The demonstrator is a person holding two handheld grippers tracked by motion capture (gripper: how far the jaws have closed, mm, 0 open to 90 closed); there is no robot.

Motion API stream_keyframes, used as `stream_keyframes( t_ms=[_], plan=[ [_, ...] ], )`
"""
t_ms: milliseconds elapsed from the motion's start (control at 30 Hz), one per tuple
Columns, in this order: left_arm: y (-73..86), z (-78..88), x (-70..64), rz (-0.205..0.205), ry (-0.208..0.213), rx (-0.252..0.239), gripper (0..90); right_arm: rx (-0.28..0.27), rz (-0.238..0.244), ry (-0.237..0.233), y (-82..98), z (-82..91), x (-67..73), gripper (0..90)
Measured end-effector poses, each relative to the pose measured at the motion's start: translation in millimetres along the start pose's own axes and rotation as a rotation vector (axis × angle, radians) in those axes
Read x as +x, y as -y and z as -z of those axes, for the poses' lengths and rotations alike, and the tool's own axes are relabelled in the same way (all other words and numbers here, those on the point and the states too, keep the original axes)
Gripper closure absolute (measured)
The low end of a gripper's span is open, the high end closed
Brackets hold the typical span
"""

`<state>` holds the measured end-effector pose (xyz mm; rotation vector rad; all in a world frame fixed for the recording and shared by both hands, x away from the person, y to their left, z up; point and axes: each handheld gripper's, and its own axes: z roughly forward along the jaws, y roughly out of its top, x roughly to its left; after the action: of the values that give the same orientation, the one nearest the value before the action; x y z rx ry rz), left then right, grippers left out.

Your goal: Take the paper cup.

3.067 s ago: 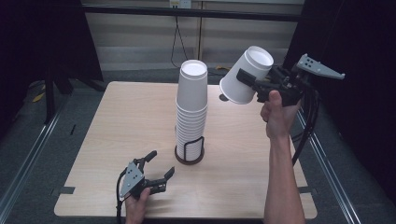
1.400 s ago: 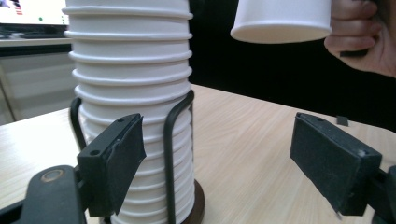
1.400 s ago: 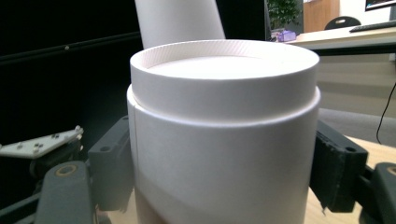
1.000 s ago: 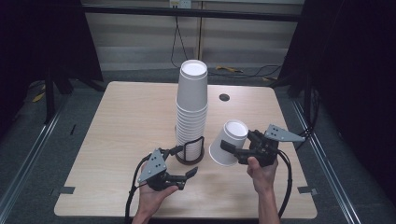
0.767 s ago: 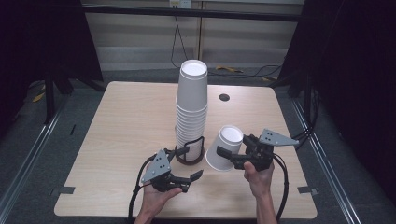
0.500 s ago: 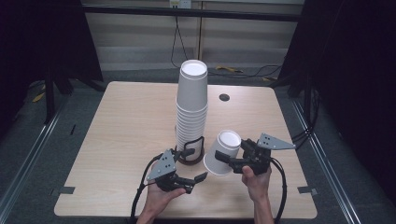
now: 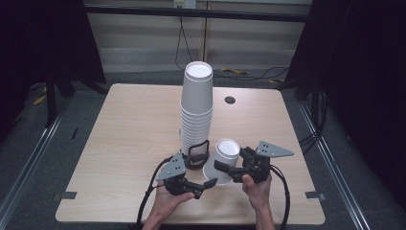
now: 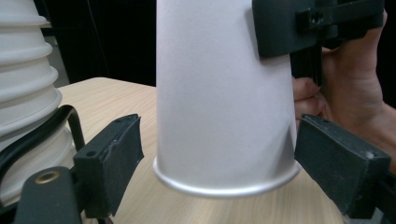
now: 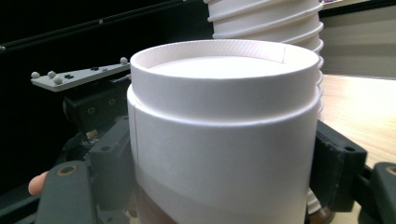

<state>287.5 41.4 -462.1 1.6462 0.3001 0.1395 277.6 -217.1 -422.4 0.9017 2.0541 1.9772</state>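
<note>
A single white paper cup (image 7: 224,154) stands upside down at the table's front middle, just right of a tall stack of upside-down white cups (image 7: 196,108) in a black wire holder (image 7: 197,154). My right gripper (image 7: 226,170) is shut on the single cup's upper wall; in the right gripper view both pads (image 9: 109,163) press its sides (image 9: 224,140). My left gripper (image 7: 206,187) sits low at the cup's rim. Its jaws have just been opening. In the left gripper view the cup (image 8: 224,102) stands between the pads (image 8: 112,161), with a small gap showing on the left.
A small black round hole (image 7: 230,100) lies in the wooden table (image 7: 129,124) behind the stack. Cables trail from both grippers over the front edge. Metal rails run along the floor either side of the table.
My right gripper has carried the cup down from high at the right to the table beside the stack. My left gripper has slid right until its jaws flank the cup's rim.
</note>
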Motion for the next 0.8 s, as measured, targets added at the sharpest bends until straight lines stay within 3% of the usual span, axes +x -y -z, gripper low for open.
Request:
stream_keyframes(
  t_ms=[133,433,600,800],
  plan=[
    [-0.9,-4.9,-0.2,0.011,0.015,0.031,6.8,0.003,0.015,-0.019,0.4,-5.0,3.1,22.4],
    [-5.4,-13.3,-2.8,-0.009,0.013,0.073,5.4,0.012,0.018,-0.060,3.7,-14.1,7.7,22.4],
    [-4.2,-15.0,-3.1,0.002,0.036,0.067,8.3,0.018,0.019,-0.073,6.0,-17.2,10.4,22.3],
    [-4.1,-14.5,-2.1,-0.001,0.044,0.100,12.3,0.020,0.009,-0.077,9.1,-18.1,8.9,20.8]
  ],
)
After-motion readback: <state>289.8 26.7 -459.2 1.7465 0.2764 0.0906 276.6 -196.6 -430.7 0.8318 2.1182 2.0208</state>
